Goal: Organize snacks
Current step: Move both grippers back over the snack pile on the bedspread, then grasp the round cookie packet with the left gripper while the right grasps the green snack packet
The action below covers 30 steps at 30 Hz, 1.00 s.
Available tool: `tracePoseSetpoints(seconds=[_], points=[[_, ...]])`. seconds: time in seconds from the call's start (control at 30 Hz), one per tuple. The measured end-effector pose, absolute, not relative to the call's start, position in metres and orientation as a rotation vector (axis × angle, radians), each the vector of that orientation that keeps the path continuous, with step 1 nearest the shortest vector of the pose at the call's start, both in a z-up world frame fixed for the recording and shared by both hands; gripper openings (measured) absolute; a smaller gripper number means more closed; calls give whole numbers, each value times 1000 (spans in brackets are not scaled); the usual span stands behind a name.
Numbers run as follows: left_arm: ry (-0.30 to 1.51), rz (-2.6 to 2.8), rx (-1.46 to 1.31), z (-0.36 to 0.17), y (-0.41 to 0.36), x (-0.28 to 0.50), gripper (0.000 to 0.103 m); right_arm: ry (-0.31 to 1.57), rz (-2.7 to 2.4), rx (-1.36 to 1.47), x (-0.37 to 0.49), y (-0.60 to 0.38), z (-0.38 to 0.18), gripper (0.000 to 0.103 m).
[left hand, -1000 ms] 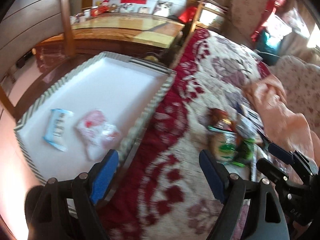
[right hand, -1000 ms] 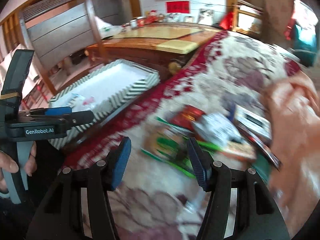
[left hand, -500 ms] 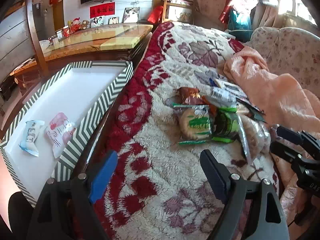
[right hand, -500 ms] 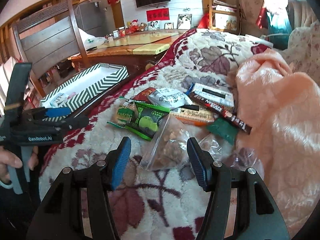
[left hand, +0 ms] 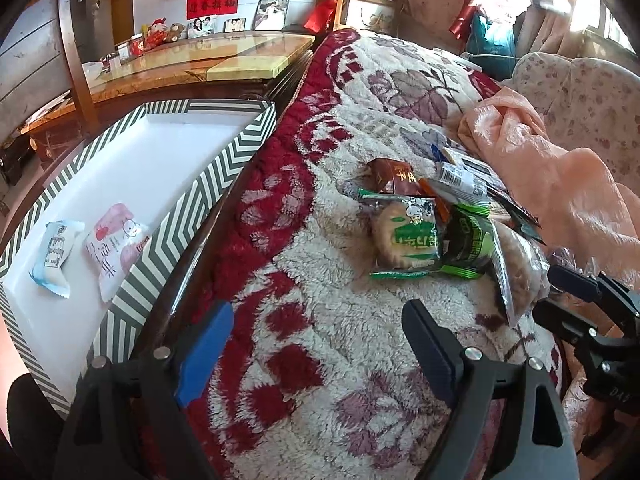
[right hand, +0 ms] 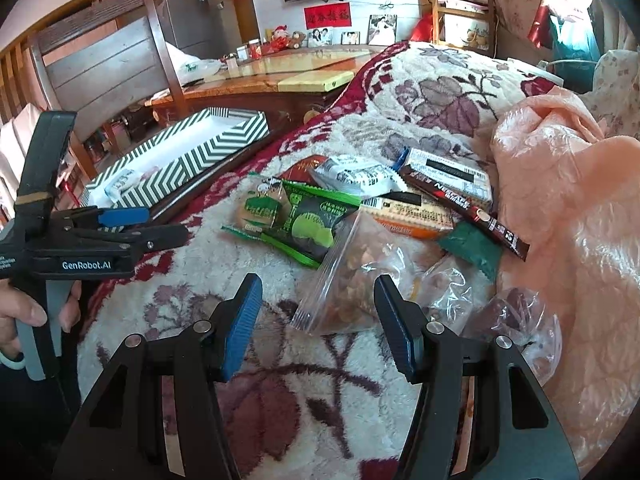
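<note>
1. the left gripper (left hand: 316, 344) angles down over the fleecy blanket (left hand: 320, 280), its jaws spread wide with nothing between them, just short of the heap of snacks.
2. the right gripper (right hand: 318, 320) also tilts downward, jaws partly apart and empty; a clear zip bag of nuts (right hand: 352, 276) lies just ahead of its blue ribbed pads (right hand: 240, 328), not pressed by them.
3. a hand (right hand: 20, 316) grips the left tool's grey handle at the edge of the right view.
4. the snacks sit in a loose, overlapping pile on the blanket: a round biscuit in a green-and-clear wrapper (left hand: 406, 236), a dark green glossy packet (right hand: 316, 220), a white crinkled packet (right hand: 354, 174), a long brown coffee stick (right hand: 468, 210) and an orange cracker pack (right hand: 408, 216).
5. a shallow tray (left hand: 208, 184) with a white floor and green chevron walls stands beside the blanket's red border; a pale blue packet (left hand: 56, 252) and a pink packet (left hand: 114, 244) already lie in it, side by side.
6. a crumpled peach cloth (right hand: 560, 184) crowds the pile's far side, and a wooden table (right hand: 272, 76) stands behind the tray.
</note>
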<state>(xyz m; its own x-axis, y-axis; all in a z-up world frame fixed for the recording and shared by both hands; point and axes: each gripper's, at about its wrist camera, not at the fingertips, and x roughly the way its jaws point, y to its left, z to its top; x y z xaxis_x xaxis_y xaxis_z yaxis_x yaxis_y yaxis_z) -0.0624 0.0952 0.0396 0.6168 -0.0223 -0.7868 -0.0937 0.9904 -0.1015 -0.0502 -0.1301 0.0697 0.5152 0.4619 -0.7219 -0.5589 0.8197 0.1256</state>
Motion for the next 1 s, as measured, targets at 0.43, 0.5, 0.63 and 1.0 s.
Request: tracePoseSetpoints(seconds=[0.43,0.5,0.63,1.0], points=[[916,47,-136,39,98,-61,88,851,632,-132,-49,-126,63,58],[919,47,-136,38,98,-61,88,856,635,-138,-49,-125,62,58],[920,48,-135,37,98,-60,88,850,644,-142,-51,-124,63,58],[923,48,-134,36,97,-60,88,865,653,-152,-53,-120,60,58]])
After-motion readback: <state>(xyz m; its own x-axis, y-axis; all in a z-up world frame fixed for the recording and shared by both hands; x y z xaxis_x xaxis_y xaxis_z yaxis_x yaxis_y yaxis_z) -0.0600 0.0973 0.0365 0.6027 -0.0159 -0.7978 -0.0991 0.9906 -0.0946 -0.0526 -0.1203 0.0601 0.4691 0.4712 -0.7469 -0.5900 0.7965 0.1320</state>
